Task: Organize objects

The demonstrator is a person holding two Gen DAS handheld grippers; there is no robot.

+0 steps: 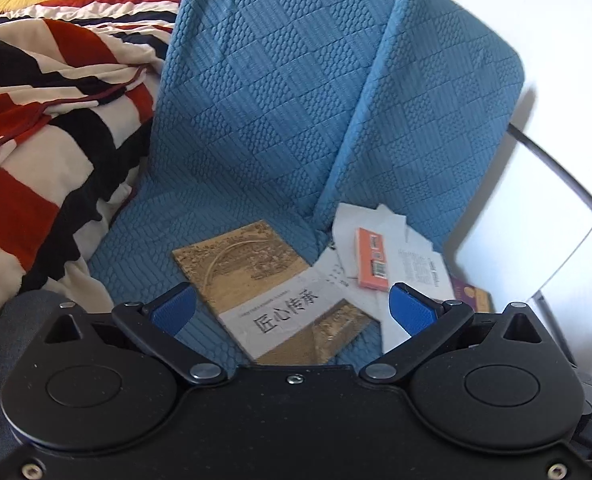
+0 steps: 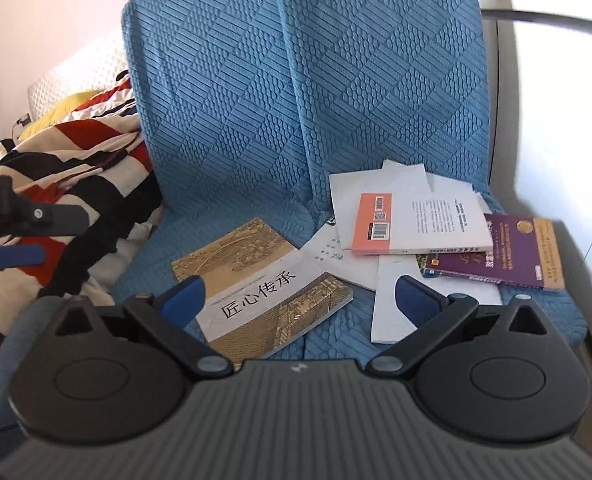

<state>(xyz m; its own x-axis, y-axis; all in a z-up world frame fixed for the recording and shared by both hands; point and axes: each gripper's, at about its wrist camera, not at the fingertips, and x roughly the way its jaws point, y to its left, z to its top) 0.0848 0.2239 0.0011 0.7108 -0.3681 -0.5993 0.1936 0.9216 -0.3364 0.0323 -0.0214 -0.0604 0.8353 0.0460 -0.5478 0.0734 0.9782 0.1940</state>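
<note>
- Three books lie on the blue quilted seat (image 2: 255, 80): a gold book (image 2: 263, 288) with a white band, a white-and-orange book (image 2: 416, 220) at two o'clock of it, and a purple book (image 2: 508, 252) further right.
- Several loose white papers (image 2: 392, 304) lie under them.
- Left gripper (image 1: 291, 306) and right gripper (image 2: 300, 300) are both spread, holding nothing.

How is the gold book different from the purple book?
The gold book lies alone on the blue cover; the purple book sits under a white-and-orange book. The gold book has a white band with big black characters; the purple book has a gold seal. Both lie flat.
</note>
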